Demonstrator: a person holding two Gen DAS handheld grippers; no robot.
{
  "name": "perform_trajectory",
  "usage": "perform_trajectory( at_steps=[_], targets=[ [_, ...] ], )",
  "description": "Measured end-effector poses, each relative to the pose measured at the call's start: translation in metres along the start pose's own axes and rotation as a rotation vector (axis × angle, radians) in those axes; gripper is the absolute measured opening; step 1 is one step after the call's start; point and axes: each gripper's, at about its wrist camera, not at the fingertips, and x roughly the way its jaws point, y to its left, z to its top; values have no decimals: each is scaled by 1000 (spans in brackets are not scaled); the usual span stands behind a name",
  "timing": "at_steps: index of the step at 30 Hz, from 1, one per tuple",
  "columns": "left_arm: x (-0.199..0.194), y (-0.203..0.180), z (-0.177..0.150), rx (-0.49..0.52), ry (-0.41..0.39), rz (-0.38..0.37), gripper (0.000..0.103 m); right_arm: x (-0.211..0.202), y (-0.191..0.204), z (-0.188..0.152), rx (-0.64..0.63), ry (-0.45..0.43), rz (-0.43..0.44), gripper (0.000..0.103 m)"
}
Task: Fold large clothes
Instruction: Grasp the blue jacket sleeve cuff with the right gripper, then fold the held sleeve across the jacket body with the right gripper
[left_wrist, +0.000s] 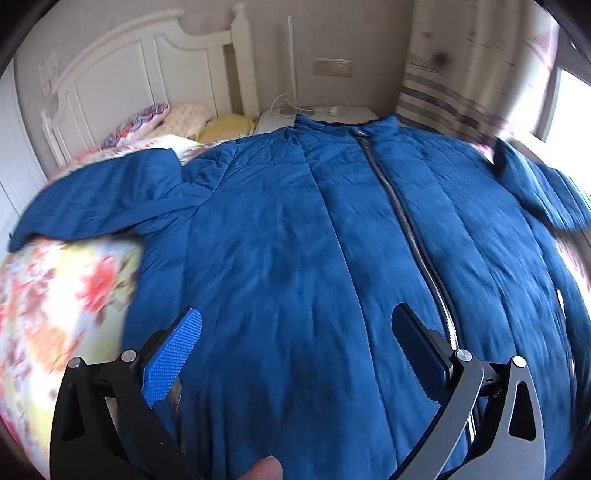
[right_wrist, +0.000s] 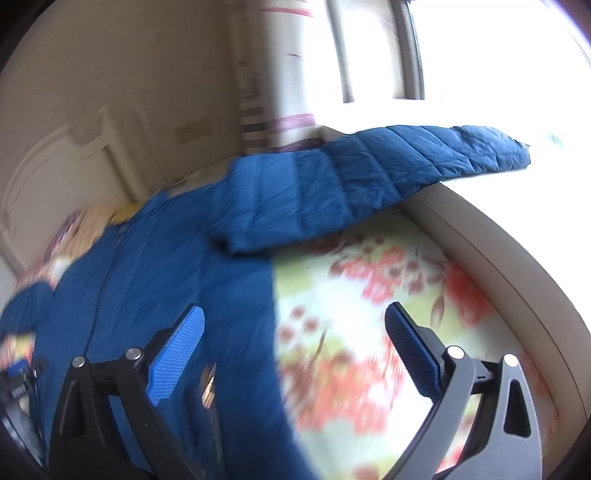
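Large blue quilted zip-front padded jacket (left_wrist: 295, 229) was spread flat on floral bedsheet (right_wrist: 369, 314), judged bulky, soft, slippery, best gripped at sleeve cuffs; left gripper (left_wrist: 295, 332) and right gripper (right_wrist: 295, 332) were held wide, empty.

I see bare floral bedspread (right_wrist: 369, 295) at lower right of my right view to pass over, while the blue coat (left_wrist: 314, 240) fills my left view, headboard (left_wrist: 122, 74) and pillows (left_wrist: 162, 118) blocking upper left.
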Motion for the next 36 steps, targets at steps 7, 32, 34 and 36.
perform_trajectory(
  at_steps=[7, 32, 34, 36],
  targets=[
    [51, 13, 10, -88, 38, -132, 99, 78, -51, 66, 210, 4, -46, 93],
    [51, 18, 6, -93, 33, -182, 99, 103, 225, 10, -587, 100, 232, 45],
    [50, 19, 7, -98, 31, -187, 99, 126, 223, -8, -581, 228, 239, 56],
    [50, 18, 7, -99, 29, -189, 99, 122, 210, -14, -588, 234, 253, 64]
  ],
)
